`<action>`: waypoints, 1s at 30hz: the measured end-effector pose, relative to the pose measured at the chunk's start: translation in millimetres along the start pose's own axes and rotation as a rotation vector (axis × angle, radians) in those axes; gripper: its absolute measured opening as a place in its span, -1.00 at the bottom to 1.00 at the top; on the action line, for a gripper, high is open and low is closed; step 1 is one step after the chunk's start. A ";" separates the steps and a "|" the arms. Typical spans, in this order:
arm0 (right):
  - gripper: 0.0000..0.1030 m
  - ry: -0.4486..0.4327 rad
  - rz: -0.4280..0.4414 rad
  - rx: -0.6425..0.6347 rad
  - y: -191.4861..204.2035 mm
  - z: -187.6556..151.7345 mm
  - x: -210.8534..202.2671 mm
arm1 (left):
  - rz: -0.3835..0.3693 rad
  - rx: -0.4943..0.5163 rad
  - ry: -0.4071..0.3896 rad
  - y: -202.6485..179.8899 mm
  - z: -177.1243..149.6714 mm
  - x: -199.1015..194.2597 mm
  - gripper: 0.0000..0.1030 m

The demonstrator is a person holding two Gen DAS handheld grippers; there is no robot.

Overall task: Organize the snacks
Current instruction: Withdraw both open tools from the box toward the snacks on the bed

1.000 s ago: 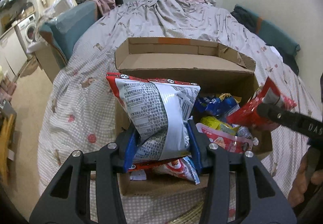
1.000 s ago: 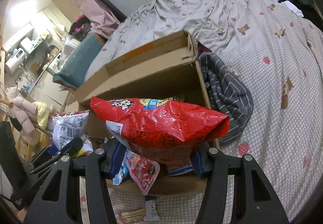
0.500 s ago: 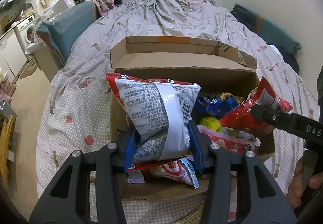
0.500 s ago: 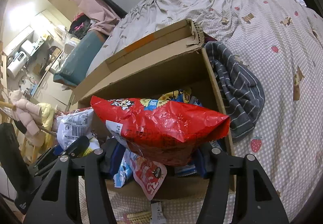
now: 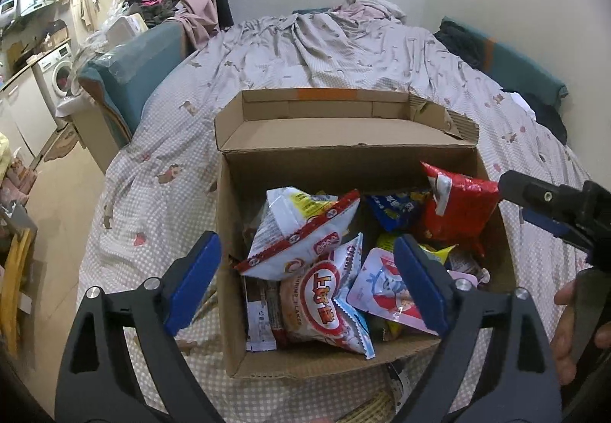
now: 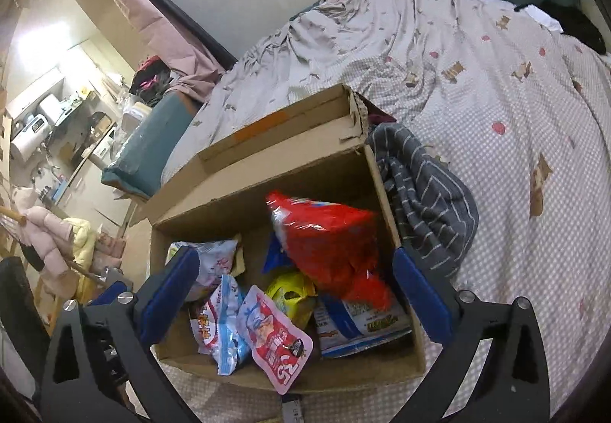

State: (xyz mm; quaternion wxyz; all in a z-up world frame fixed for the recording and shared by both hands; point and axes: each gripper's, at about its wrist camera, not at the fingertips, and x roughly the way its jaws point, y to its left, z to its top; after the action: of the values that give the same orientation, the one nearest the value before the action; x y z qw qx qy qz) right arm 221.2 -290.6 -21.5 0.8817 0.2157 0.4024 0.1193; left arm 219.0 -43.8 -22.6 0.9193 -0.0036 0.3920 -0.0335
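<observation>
Both bags let go within the last second. Left tongs [image 5: 307, 280] now spread wide and empty above the near edge of the cardboard box [image 5: 450, 152]; a second ago clamped on the white-and-red snack bag [image 5: 298, 232], now lying tilted on top of the pile at the box's left side. Right tongs [image 6: 296, 295] likewise spread and empty; the red chip bag [image 6: 328, 243], pinched half a second ago, now dropped against the right wall of the box, leaning on the blue packet [image 6: 362, 323] and the yellow packet [image 6: 290, 293] beneath. Pink pouch [image 6: 273, 343] draped over the near rim. Box itself sitting on the bed [image 6: 515, 140], beside a striped grey garment [image 6: 424, 201]. Judged from this: two more snacks stowed, both tongs free for the next pick. Loose wrappers visible on the bedspread just in front of the box, likely still to be gathered.
</observation>
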 end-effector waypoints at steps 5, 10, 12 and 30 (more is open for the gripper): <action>1.00 0.021 0.012 0.030 -3.3 0.4 3.8 | -0.006 -0.014 0.021 2.6 0.5 3.2 0.74; 1.00 0.022 0.011 0.023 -1.5 -1.1 3.7 | -0.011 -0.018 0.028 2.9 -0.1 4.2 0.74; 1.00 0.019 0.014 0.023 -1.2 -1.4 2.5 | -0.013 -0.008 0.022 1.5 -1.2 2.8 0.74; 1.00 0.029 0.048 0.031 9.6 -18.7 -31.4 | -0.023 -0.009 -0.029 11.9 -11.6 -38.9 0.74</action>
State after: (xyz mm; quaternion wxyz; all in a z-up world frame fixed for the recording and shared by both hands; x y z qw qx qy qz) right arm 186.3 -288.9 -7.1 0.8692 0.2373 0.4114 0.1375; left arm 184.5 -29.1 -3.0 0.9244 -0.0127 0.3789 -0.0424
